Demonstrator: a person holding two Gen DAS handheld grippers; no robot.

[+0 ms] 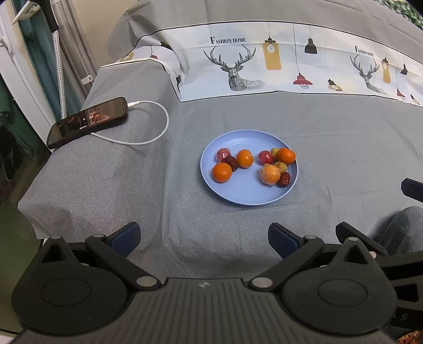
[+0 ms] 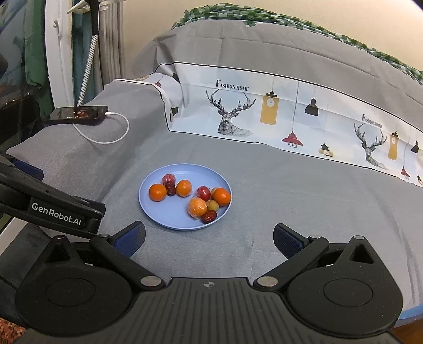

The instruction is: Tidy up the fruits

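Spread wide and empty: left black claw [image 1: 203,238], right black claw [image 2: 208,239]. Ahead of both, round blue plastic plate [image 1: 238,195] holding oranges, red dates, wrapped fruits. Only right view caught green checked cloth [image 2: 264,13].

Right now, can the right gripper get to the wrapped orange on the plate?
Probably yes. The right gripper is open and empty, with only bare grey sheet between it and the blue plate. The wrapped orange sits near the front, though a red date touches it.

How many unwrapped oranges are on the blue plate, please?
3 on the blue plate: one at its front left, one near the middle, one at the far right rim. A fourth orange fruit sits in plastic wrap.
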